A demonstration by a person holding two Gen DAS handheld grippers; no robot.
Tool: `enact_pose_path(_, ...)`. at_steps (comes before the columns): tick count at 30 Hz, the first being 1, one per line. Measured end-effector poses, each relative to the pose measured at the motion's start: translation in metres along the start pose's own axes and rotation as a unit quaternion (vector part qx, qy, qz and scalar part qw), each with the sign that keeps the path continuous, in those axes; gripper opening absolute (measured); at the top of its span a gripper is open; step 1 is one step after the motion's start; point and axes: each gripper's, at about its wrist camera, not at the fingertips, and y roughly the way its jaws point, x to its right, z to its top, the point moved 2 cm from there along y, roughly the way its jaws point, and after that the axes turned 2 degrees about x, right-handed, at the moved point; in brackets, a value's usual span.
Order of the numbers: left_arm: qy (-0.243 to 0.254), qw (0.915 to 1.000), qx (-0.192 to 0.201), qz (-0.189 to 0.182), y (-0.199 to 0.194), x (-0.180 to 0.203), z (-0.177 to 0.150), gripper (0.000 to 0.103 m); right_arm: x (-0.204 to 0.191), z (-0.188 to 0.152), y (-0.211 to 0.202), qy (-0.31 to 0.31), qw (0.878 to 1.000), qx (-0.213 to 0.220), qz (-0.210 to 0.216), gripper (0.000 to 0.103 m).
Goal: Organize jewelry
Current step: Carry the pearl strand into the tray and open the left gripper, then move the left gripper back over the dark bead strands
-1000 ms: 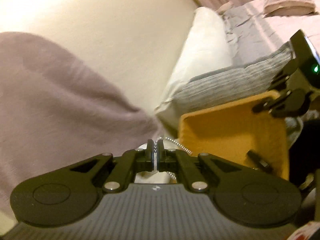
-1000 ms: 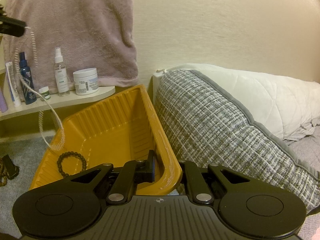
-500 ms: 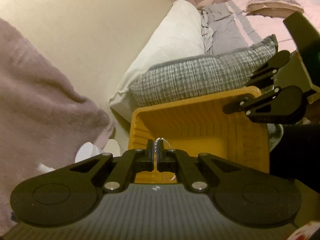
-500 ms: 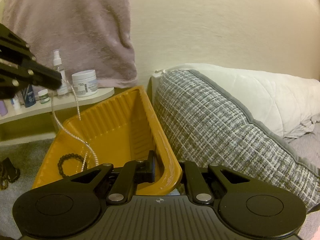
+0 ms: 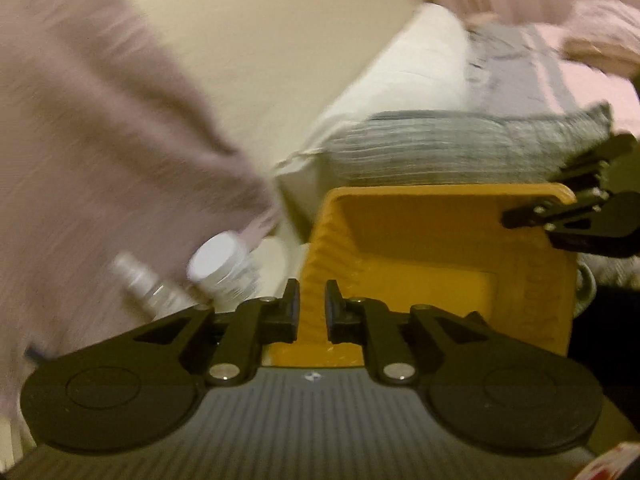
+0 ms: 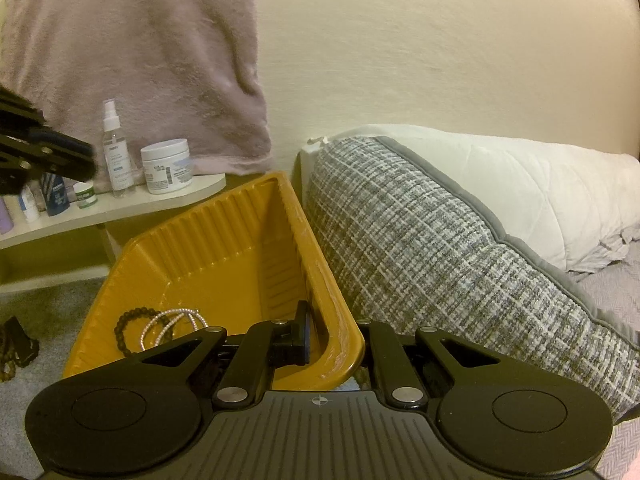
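An orange plastic bin (image 6: 224, 248) stands on the floor beside the bed. Inside it lie a dark beaded bracelet (image 6: 124, 326) and a silver chain necklace (image 6: 168, 320). My right gripper (image 6: 334, 334) is shut on the bin's near corner rim, one finger inside and one outside. My left gripper (image 5: 308, 312) is open and empty, above the bin's (image 5: 420, 248) near-left edge. The left gripper also shows at the left edge of the right wrist view (image 6: 48, 152), and the right gripper at the right of the left wrist view (image 5: 568, 216).
A grey woven pillow (image 6: 460, 248) and white pillow (image 6: 540, 184) lie right of the bin. A white shelf (image 6: 120, 208) holds a spray bottle (image 6: 114, 144), a white jar (image 6: 168, 166) and small containers. A pink towel (image 6: 140, 48) hangs above. More beads (image 6: 12, 356) lie on the carpet.
My left gripper opened and let go of the silver chain, which now lies in the bin by the dark bracelet. The left gripper drew back to the left. The right gripper stayed put.
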Motion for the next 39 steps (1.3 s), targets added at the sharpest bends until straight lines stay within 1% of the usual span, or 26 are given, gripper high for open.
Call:
enact_pose_path(2,-0.042,0.9988,-0.003,0.024,-0.011,-0.014,-0.010,0.018,0.000,0.000,0.000,0.001,1.000,0.000,0.000,0.009)
enact_pose_path(4,-0.089,0.9946,-0.008,0.054,-0.023,-0.030,-0.023,0.020,0.001,-0.001,0.000,0.002,1.000,-0.001,0.001,0.009)
enact_pose_path(7,-0.146,0.9835,-0.022,0.105,-0.042,-0.053,-0.046,0.021,0.001,-0.002,0.000,0.002,1.000,-0.002,0.001,0.009)
enact_pose_path(9,-0.169,0.9731,-0.038,0.151,-0.055,-0.064,-0.065,0.022,0.001,-0.002,0.000,0.002,1.000,-0.003,0.001,0.009)
enact_pose_path(10,-0.179,0.9684,-0.043,0.168,-0.061,-0.069,-0.074,0.022,0.001,-0.002,0.000,0.002,1.000,-0.003,0.001,0.009)
enact_pose_path(15,-0.255,0.9381,-0.065,0.226,-0.094,-0.088,-0.126,0.025,0.002,-0.002,0.001,-0.001,1.000,-0.003,0.000,0.009)
enact_pose_path(18,-0.292,0.9206,-0.076,0.248,-0.110,-0.090,-0.152,0.025,0.002,-0.003,0.001,-0.002,1.000,-0.003,0.000,0.009)
enact_pose_path(21,-0.317,0.9064,-0.088,0.265,-0.121,-0.086,-0.176,0.026,0.002,-0.003,0.001,-0.003,1.000,-0.003,0.000,0.009)
enact_pose_path(22,-0.324,0.9022,-0.093,0.269,-0.123,-0.084,-0.184,0.026,0.002,-0.003,0.001,-0.003,1.000,-0.003,0.000,0.009)
enact_pose_path(25,-0.336,0.8955,-0.108,0.272,-0.123,-0.075,-0.202,0.027,0.002,-0.003,0.001,-0.006,1.000,-0.004,0.000,0.009)
enact_pose_path(27,-0.337,0.8941,-0.119,0.270,-0.121,-0.065,-0.212,0.030,0.002,-0.003,0.001,-0.006,1.000,-0.005,-0.001,0.009)
enact_pose_path(28,-0.331,0.8948,-0.129,0.270,-0.119,-0.060,-0.216,0.030,0.001,-0.003,0.002,-0.007,1.000,-0.005,-0.001,0.009)
enact_pose_path(29,-0.321,0.8984,-0.137,0.267,-0.116,-0.055,-0.220,0.030,0.001,-0.003,0.002,-0.008,1.000,-0.006,-0.001,0.009)
enact_pose_path(31,-0.291,0.9093,-0.152,0.255,-0.108,-0.042,-0.225,0.030,0.002,-0.003,0.002,-0.008,1.000,-0.007,-0.001,0.009)
enact_pose_path(32,-0.271,0.9161,-0.162,0.248,-0.104,-0.035,-0.229,0.030,0.001,-0.002,0.002,-0.009,1.000,-0.007,-0.001,0.010)
enact_pose_path(35,-0.181,0.9390,-0.186,0.226,-0.088,-0.017,-0.232,0.030,0.001,-0.002,0.003,-0.009,1.000,-0.007,-0.001,0.010)
enact_pose_path(36,-0.153,0.9447,-0.195,0.215,-0.083,-0.012,-0.233,0.030,0.001,-0.002,0.003,-0.009,1.000,-0.007,-0.001,0.010)
enact_pose_path(37,-0.123,0.9502,-0.204,0.201,-0.078,-0.006,-0.235,0.031,0.001,-0.002,0.002,-0.009,1.000,-0.007,-0.001,0.010)
enact_pose_path(39,-0.085,0.9548,-0.217,0.185,-0.071,0.003,-0.237,0.033,0.002,-0.002,0.003,-0.009,1.000,-0.007,-0.001,0.010)
